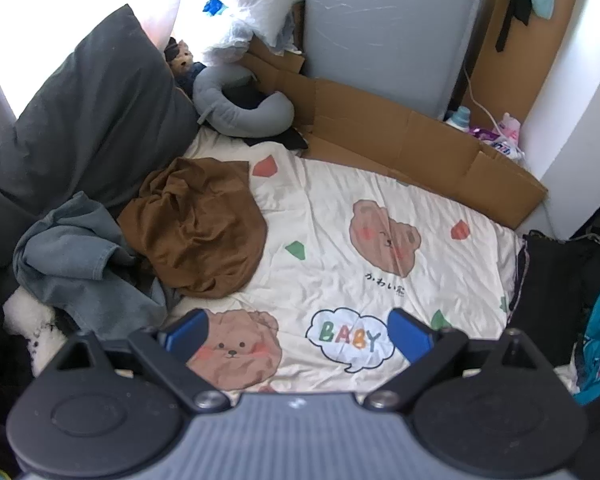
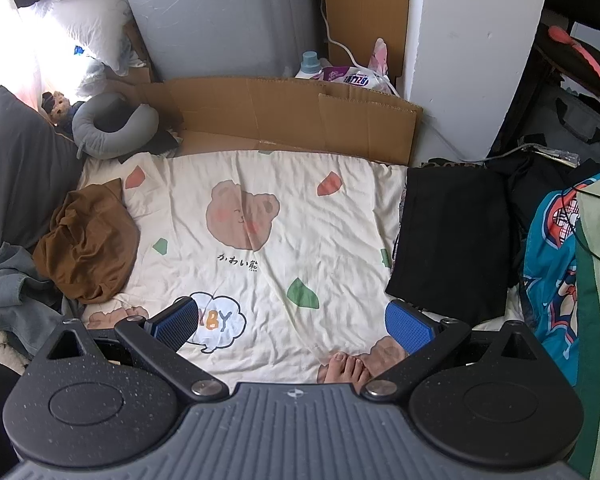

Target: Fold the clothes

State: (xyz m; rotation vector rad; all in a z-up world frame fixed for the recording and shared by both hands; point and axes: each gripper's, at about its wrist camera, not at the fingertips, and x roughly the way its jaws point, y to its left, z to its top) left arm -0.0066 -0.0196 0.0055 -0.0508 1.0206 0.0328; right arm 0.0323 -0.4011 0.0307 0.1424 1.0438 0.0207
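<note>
Both claws, left gripper [image 1: 296, 330] and right gripper [image 2: 292, 322], hung apart, empty. Crumpled brown soft-fabric garment [image 1: 198, 226] sat mid-left of frame: light, limp, I judged. I'd pinch an outer hem edge.

Flattened cardboard [image 2: 284, 116], grey neck pillow [image 2: 114, 126] (beside dark pillow [image 1: 88, 112]), detergent bottle [image 2: 309, 65]
</note>
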